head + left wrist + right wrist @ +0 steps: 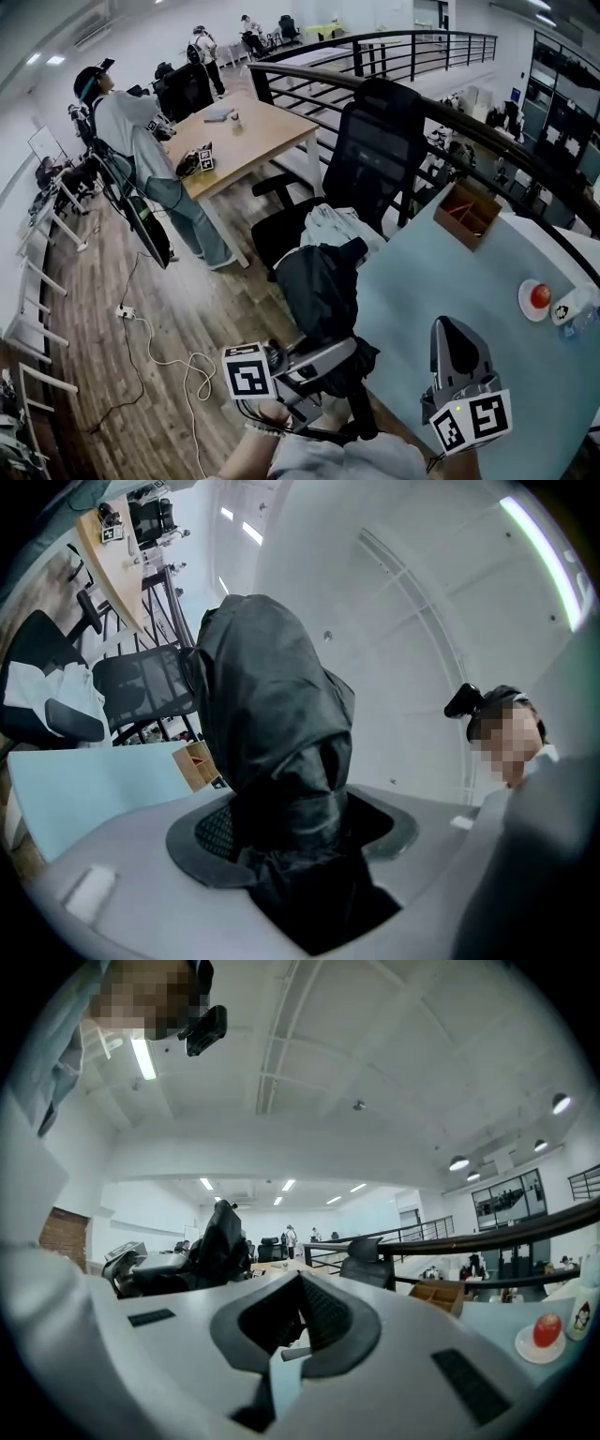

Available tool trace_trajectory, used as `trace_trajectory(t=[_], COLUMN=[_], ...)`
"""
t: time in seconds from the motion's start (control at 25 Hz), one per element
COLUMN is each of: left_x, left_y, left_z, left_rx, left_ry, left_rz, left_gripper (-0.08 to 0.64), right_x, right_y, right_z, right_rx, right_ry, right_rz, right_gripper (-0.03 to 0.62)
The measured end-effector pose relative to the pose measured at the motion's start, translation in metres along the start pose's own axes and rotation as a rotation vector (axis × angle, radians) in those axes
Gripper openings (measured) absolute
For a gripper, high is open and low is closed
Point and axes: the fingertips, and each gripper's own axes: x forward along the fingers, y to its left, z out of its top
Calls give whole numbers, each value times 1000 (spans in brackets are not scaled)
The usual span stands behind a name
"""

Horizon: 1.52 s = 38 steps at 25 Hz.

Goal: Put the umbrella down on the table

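While my left gripper point(339, 356) is clamped tight on the black folded umbrella point(319, 281), the umbrella stands upright in the air beside the table's point(450, 281) left edge. My right gripper point(452, 330) hovers over the near edge, jaws together and empty. A chair point(375, 150) stands just past the left edge. A wooden box point(466, 214) sits at the far edge, and a plate point(527, 302) with a red fruit sits near the right edge.

No legible words, brands or numbers in your views, only letterless black-and-white square marker patterns, on the cube of your left gripper point(345, 359), of your right gripper point(455, 336), on a far-desk cube point(204, 158).
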Motion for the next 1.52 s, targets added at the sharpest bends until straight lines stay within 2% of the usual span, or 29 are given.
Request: trace_trajectory(t=[0.4, 0.88, 1.16, 1.52], left_x=[61, 115, 140, 165], left_y=[31, 47, 79, 141], left_z=[0, -20, -21, -17], left_rx=[-13, -29, -94, -126], left_ry=[76, 255, 347, 507], left_rz=[2, -44, -68, -36], left_gripper=[290, 290, 290, 290], right_x=[5, -25, -22, 4], right_y=[-62, -103, -126, -136], right_z=[-9, -13, -21, -34], right_rx=[29, 49, 76, 105], right_ry=[2, 6, 6, 42], right_rz=[-65, -236, -356, -448], right_gripper=[0, 0, 0, 0])
